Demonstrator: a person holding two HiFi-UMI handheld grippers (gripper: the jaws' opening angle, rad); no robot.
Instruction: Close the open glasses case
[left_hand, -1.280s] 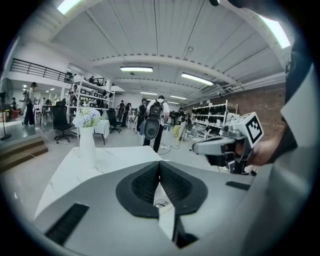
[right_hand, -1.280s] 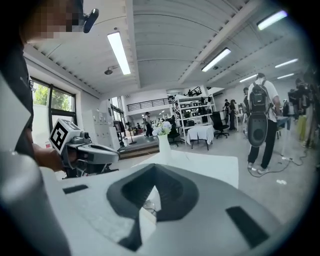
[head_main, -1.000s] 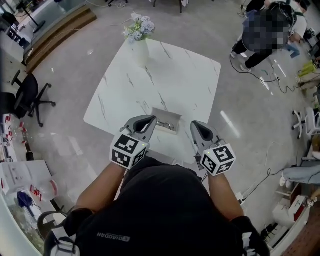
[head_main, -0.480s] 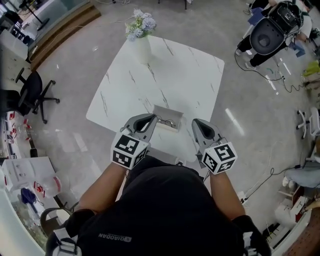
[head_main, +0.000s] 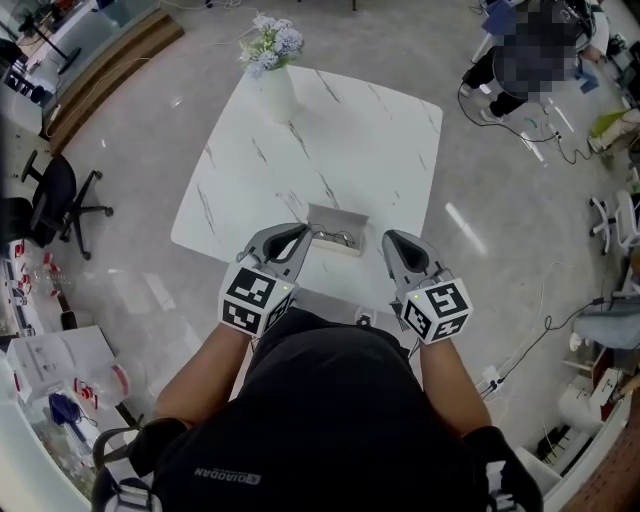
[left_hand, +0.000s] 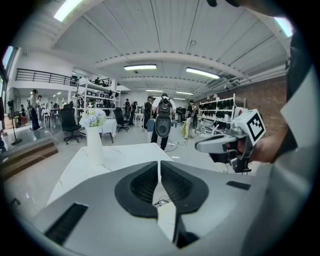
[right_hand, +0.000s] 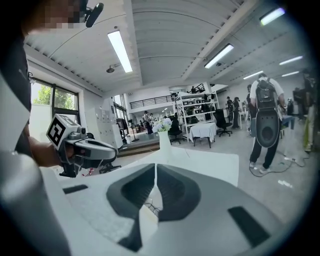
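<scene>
Office chair (head_main: 55, 195): dark, standing well to the left of the table.

Table (head_main: 330, 140): white marble top. A white vase (head_main: 275, 95) holding pale flowers (head_main: 268, 42) stands at its far left corner.

Left gripper (head_main: 297, 240): held over the near edge of the table, its tip just left of the case. In the left gripper view the jaws are pressed together, the dark pads meeting along a thin seam with nothing between them. From the head view it cannot be told whether the tip touches the case wall or stops just short of it.

Glasses case (head_main: 335, 228): open, lying on the table close to the near edge, between the two gripper tips. A thin dark wire shape lies inside it.

Right gripper (head_main: 396, 246): held just right of the case and apart from it. In the right gripper view its jaws are likewise brought together and empty.

Person (head_main: 525, 70): on the floor beyond the table's far right corner, well apart from it.
</scene>
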